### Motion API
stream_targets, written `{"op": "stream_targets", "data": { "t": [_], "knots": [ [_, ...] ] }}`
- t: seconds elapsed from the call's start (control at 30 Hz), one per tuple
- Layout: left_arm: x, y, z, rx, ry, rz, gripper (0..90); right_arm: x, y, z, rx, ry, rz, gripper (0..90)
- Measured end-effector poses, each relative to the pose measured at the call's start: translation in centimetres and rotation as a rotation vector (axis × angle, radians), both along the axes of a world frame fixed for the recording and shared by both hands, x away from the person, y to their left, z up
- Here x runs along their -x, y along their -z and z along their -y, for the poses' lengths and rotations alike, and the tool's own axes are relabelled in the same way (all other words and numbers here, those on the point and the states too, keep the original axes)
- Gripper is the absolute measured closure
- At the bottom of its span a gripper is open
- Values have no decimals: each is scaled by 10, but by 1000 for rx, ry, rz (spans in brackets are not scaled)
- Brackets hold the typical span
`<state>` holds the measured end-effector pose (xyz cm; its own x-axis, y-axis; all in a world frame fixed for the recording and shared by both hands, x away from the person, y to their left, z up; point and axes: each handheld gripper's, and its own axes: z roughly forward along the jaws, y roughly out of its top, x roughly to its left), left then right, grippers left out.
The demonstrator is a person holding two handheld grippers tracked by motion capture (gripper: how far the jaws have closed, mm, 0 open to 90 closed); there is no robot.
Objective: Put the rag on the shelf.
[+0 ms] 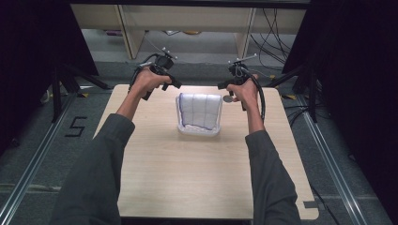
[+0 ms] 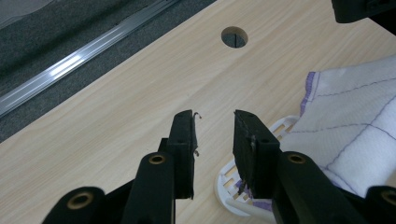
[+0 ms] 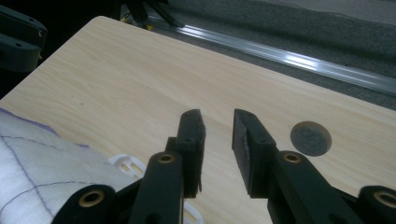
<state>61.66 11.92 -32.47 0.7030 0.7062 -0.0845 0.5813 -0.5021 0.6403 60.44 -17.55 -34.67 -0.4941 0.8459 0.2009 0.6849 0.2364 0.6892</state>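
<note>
High view: cloth draped in white basket

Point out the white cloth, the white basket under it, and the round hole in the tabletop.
white cloth (image 1: 199, 108), high view, on its checked top face.
white basket (image 2: 229, 179), left gripper view, on its slotted rim beside the cloth.
round hole (image 3: 310, 138), right gripper view, on its grey centre.

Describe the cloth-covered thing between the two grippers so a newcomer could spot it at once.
On the light wooden table, look toward the far edge, midway between the person's hands. There sits a white slotted plastic basket with a white cloth draped over it. The cloth's thin purple grid lines and purple edging mark it out.
</note>
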Motion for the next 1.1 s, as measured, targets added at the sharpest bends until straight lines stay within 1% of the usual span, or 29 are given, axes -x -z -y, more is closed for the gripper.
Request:
{"op": "stream_targets", "data": {
  "t": [0.03, 0.07, 0.1, 0.13, 0.17, 0.2, 0.23, 0.27, 0.3, 0.37, 0.4, 0.47, 0.5, 0.53, 0.57, 0.63, 0.67, 0.7, 0.73, 0.8, 0.83, 0.87, 0.9, 0.93, 0.97, 1.0, 1.03, 1.07, 1.1],
  "knots": [
    [1, -1, -2, 7, -9, 4, 681, 2, -2, 0, -17, -1, -13, 729],
    [2, -2, -4, 2, -4, 8, 678, 2, -3, 1, -1, -1, 12, 728],
    [4, -3, -5, 9, -9, 11, 674, 3, -4, 1, -14, -11, 23, 726],
    [5, -5, -8, 9, -4, 16, 671, 3, -6, 3, -1, -17, 21, 726],
    [6, -6, -9, 17, -10, 18, 669, 5, -8, 4, 4, -6, 24, 724],
    [8, -8, -10, 18, -7, 19, 668, 6, -8, 3, -10, 4, 29, 725],
    [9, -9, -12, 18, -1, 19, 665, 7, -10, 6, 6, -7, 25, 724],
    [11, -11, -13, 18, 5, 22, 661, 9, -12, 7, 2, -4, 17, 722],
    [13, -12, -13, 19, 5, 25, 656, 10, -13, 8, 7, -8, 37, 721],
    [18, -15, -16, 14, 28, 24, 647, 13, -17, 10, 5, -8, 29, 718],
    [21, -15, -16, 25, 25, 28, 644, 17, -19, 9, 0, 6, 20, 714],
    [25, -16, -18, 44, 17, 29, 632, 19, -23, 12, 21, -17, 52, 712],
    [27, -17, -20, 39, 28, 27, 624, 21, -24, 13, 15, -22, 51, 712],
    [29, -16, -19, 77, 5, 30, 620, 24, -27, 12, 12, -18, 44, 710],
    [31, -16, -21, 66, 17, 27, 609, 23, -27, 14, 22, -55, 99, 704],
    [34, -17, -25, 42, 28, 27, 582, 28, -32, 14, 26, -55, 113, 691],
    [36, -16, -25, 66, 10, 33, 574, 30, -34, 14, 29, -60, 118, 688],
    [38, -18, -28, 57, 20, 34, 570, 32, -35, 14, 29, -66, 133, 686],
    [40, -18, -31, 60, 26, 34, 566, 36, -36, 12, 8, -57, 114, 681],
    [46, -19, -33, 75, 11, 33, 547, 39, -38, 13, 18, -66, 136, 667],
    [49, -19, -34, 81, 6, 30, 533, 44, -41, 11, 17, -50, 101, 659],
    [52, -19, -35, 68, 14, 29, 521, 45, -41, 12, 23, -66, 110, 652],
    [56, -19, -36, 69, 11, 32, 507, 49, -41, 11, 18, -59, 115, 639],
    [59, -20, -37, 80, 8, 36, 501, 50, -41, 11, 18, -76, 137, 633],
    [61, -21, -39, 78, 18, 34, 493, 53, -41, 11, 22, -71, 130, 628],
    [65, -21, -39, 90, 13, 36, 488, 56, -42, 11, 11, -63, 115, 624],
    [69, -20, -40, 96, 19, 38, 483, 57, -41, 12, 20, -79, 127, 620],
    [72, -21, -41, 85, 25, 36, 477, 60, -41, 12, 23, -76, 125, 618],
    [76, -20, -41, 85, 23, 40, 468, 62, -40, 13, 19, -77, 137, 613]
  ]
}}
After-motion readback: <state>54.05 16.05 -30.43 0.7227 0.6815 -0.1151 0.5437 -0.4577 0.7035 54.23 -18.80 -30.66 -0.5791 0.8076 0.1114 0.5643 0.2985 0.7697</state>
